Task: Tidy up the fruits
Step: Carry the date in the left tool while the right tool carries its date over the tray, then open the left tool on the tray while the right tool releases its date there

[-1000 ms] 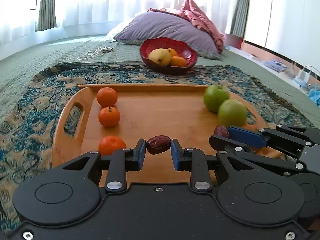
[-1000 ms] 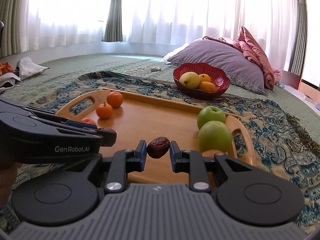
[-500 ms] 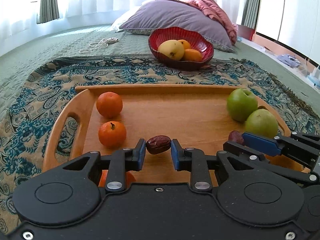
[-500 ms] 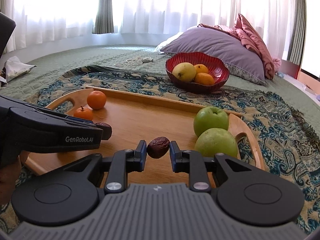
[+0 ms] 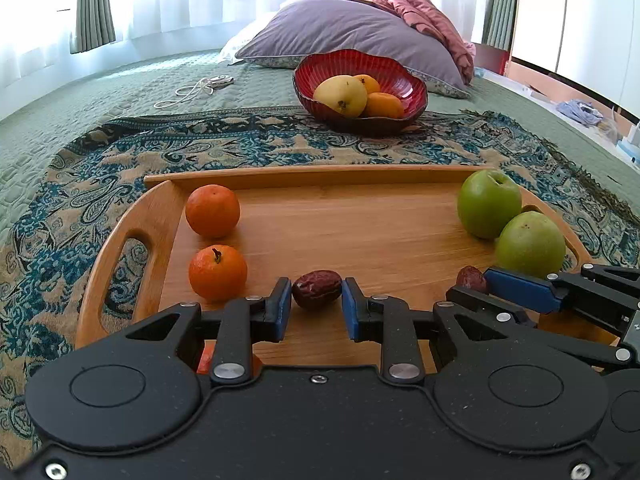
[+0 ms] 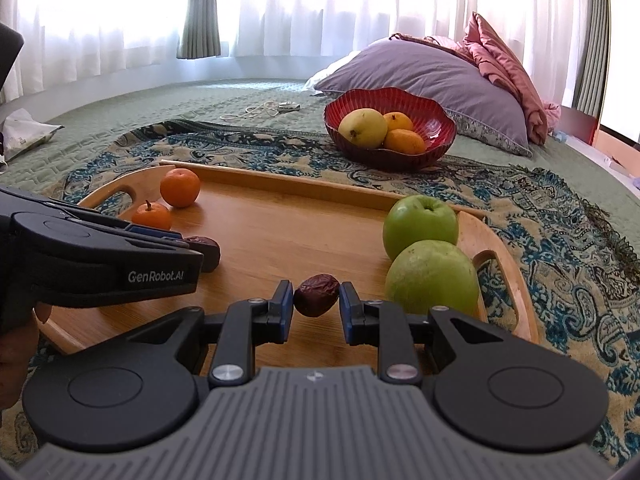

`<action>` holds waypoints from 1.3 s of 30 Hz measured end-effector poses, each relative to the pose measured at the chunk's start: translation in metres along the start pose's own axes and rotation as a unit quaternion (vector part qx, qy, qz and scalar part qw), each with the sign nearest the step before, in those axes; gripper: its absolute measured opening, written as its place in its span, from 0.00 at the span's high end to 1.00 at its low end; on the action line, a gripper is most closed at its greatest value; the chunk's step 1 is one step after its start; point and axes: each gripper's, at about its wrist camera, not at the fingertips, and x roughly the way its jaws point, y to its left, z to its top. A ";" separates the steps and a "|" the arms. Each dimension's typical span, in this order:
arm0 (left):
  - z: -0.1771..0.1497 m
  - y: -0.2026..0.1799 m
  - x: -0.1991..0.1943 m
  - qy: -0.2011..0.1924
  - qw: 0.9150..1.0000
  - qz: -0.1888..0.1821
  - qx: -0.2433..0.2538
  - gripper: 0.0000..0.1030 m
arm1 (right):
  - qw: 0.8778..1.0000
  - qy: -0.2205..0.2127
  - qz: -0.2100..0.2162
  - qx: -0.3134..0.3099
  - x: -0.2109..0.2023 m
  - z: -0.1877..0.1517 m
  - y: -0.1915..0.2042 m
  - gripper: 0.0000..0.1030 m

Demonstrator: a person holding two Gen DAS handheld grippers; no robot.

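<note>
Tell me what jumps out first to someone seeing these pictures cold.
Each gripper is clamped on a wrinkled brown date: the left gripper holds the left date, the right gripper the right date, both low over the wooden tray's near side. Two green apples sit on the tray's right end, tangerines on its left. Beyond, a red bowl holds yellow and orange fruit.

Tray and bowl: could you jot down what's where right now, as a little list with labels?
tray: wooden, on a patterned rug
left side of tray: two oranges
right side of tray: two green apples
left gripper: shut on a date, above the tray
right gripper: shut on another date, above the tray
bowl: red, on the rug beyond the tray, holds a yellow fruit and two orange ones
behind bowl: purple pillow
</note>
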 end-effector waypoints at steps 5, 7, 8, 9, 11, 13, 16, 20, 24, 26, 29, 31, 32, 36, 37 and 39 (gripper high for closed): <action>0.000 0.000 0.001 -0.001 1.000 0.004 0.002 0.75 | 1.000 -0.001 0.000 0.000 0.000 0.000 -0.001 0.71; 0.000 0.001 0.001 -0.002 1.000 0.005 0.001 0.75 | 1.000 0.000 -0.001 0.001 0.001 0.001 -0.002 0.71; 0.001 0.002 0.001 -0.002 1.000 0.005 0.001 0.75 | 1.000 0.000 -0.001 0.002 0.001 0.001 -0.002 0.71; 0.001 0.002 0.002 -0.002 1.000 0.005 0.000 0.75 | 1.000 0.000 -0.001 0.003 0.001 0.001 -0.003 0.71; 0.001 0.002 0.002 -0.002 1.000 0.005 0.001 0.75 | 1.000 0.000 -0.001 0.004 0.001 0.001 -0.004 0.71; 0.001 0.002 0.002 -0.001 1.000 0.006 0.001 0.74 | 1.000 0.000 -0.002 0.004 0.001 0.002 -0.005 0.71; 0.001 0.003 0.001 0.001 1.000 0.006 0.000 0.74 | 1.000 -0.001 -0.002 0.007 0.000 0.002 -0.005 0.71; 0.002 0.004 -0.003 -0.001 1.000 0.008 0.002 0.74 | 1.000 -0.004 -0.001 0.005 -0.002 0.004 -0.005 0.71; 0.005 0.004 -0.009 -0.004 1.000 0.011 0.002 0.74 | 1.000 -0.009 0.001 0.005 -0.007 0.008 -0.005 0.70; 0.007 0.004 -0.013 -0.006 1.000 0.014 0.002 0.74 | 1.000 -0.013 0.000 0.003 -0.010 0.009 -0.004 0.69; 0.009 0.005 -0.020 -0.010 1.000 0.015 0.002 0.72 | 1.000 -0.018 -0.002 -0.001 -0.015 0.012 -0.004 0.68; 0.011 0.005 -0.025 -0.013 1.000 0.016 0.002 0.70 | 1.000 -0.021 -0.002 -0.001 -0.019 0.013 -0.005 0.68; 0.011 0.005 -0.027 -0.014 1.000 0.016 0.003 0.69 | 1.000 -0.022 -0.003 -0.002 -0.021 0.014 -0.005 0.68; 0.015 0.004 -0.036 -0.019 1.000 0.019 0.007 0.64 | 1.000 -0.029 -0.007 -0.007 -0.028 0.017 -0.005 0.68; 0.016 0.004 -0.039 -0.021 1.000 0.019 0.008 0.64 | 0.999 -0.031 -0.008 -0.008 -0.030 0.017 -0.005 0.68; 0.017 0.004 -0.043 -0.024 1.000 0.018 0.007 0.62 | 0.999 -0.034 -0.009 -0.009 -0.033 0.018 -0.005 0.68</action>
